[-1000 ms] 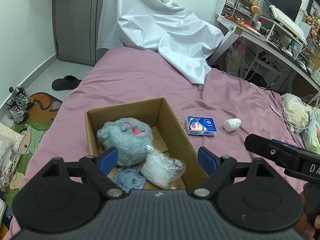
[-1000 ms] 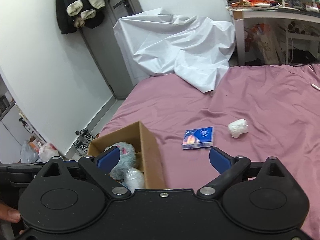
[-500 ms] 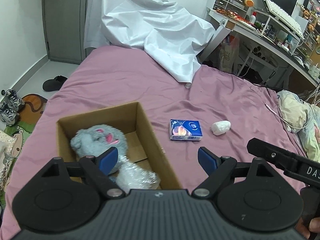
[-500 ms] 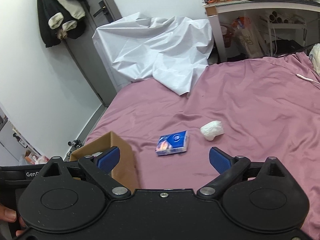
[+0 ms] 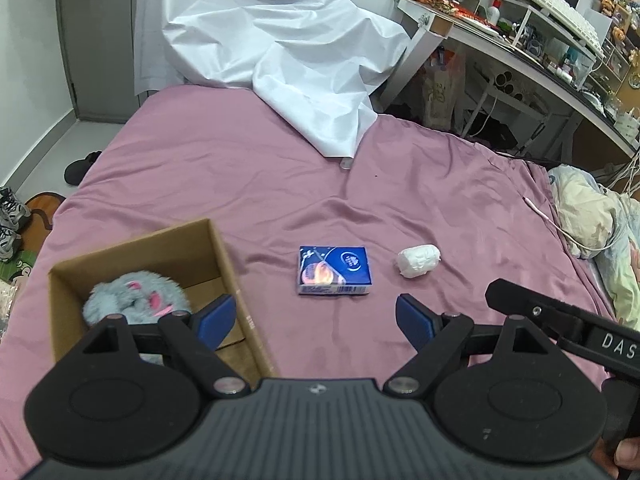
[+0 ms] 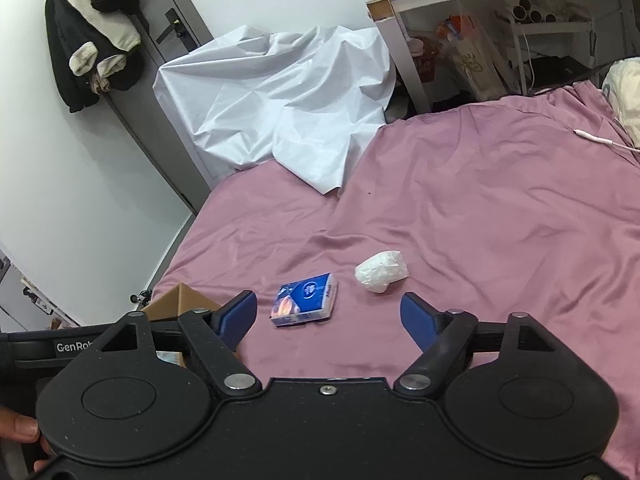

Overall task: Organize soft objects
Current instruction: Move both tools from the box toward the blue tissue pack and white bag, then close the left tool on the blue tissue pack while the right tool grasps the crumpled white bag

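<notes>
A blue tissue pack [image 5: 334, 271] [image 6: 305, 300] and a white crumpled wad [image 5: 418, 260] [image 6: 381, 271] lie on the pink bedsheet [image 5: 240, 184]. A cardboard box [image 5: 218, 256] [image 6: 176, 298] at the left holds a grey plush toy [image 5: 134, 300]. My left gripper [image 5: 316, 318] is open with nothing between its fingers, just short of the tissue pack. My right gripper [image 6: 330, 314] hovers near the tissue pack and the wad; its jaws are closing with nothing between them. The right gripper's body shows at the right edge of the left wrist view.
A white sheet [image 5: 288, 52] [image 6: 280, 100] is draped over the head of the bed. A cluttered desk [image 5: 520, 40] stands to the right, a pillow [image 5: 588, 208] and a white cable [image 6: 600, 140] lie at the bed's right edge. Shoes [image 5: 10, 216] sit on the floor.
Both grippers have moved right, away from the box and toward the tissue pack and the wad. The right gripper's fingers have come closer together. The bubble wrap in the box has gone out of view.
</notes>
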A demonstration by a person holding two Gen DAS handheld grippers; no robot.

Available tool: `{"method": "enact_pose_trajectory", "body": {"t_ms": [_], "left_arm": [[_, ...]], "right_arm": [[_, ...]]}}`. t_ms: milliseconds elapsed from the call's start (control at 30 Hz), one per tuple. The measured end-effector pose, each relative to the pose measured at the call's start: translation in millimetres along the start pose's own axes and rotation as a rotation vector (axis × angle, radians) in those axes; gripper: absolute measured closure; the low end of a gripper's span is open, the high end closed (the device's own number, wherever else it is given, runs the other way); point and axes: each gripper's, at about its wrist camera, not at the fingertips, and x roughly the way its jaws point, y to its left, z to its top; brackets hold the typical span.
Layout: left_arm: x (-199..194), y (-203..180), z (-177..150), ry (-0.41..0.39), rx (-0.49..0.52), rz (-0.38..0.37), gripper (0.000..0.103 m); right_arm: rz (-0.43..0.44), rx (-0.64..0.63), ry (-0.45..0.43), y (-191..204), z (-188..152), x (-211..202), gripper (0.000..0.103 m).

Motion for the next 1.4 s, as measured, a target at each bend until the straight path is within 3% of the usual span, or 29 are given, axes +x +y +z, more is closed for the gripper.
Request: {"method": "enact_pose_trajectory", "body": {"t_ms": [667, 767, 867, 1067, 1267, 1400], "left_arm": [[81.8, -21.2, 29.7, 0.09, -0.004, 0.02, 0.017], [101.3, -21.3, 29.5, 0.13, 0.002, 0.033, 0.017], [112.6, -27.3, 28.6, 0.119, 0.06, 0.099, 0.017], [123.1, -27.3, 34.8, 0.11, 0.071, 0.145, 0.012], [119.8, -39.4, 37.6, 0.077, 0.106, 0.124, 0.012], [139.0, -40.0, 32.5, 0.144, 0.117, 0.128, 0.012]], "right_arm": [[-0.019, 0.084, 0.056, -42.1, 21.8, 38.0, 0.033], [-0.019, 0.102, 0.063, -47.3, 22.2, 43.9, 0.033], [-0.021, 0.113, 0.072, -52.1, 22.3, 49.9, 0.033], [-0.02, 0.137, 0.087, -59.0, 23.1, 61.4, 0.033], [-0.018, 0.154, 0.088, -64.1, 22.7, 67.6, 0.033], [-0.015, 0.17, 0.093, -67.3, 22.6, 72.2, 0.033]]}}
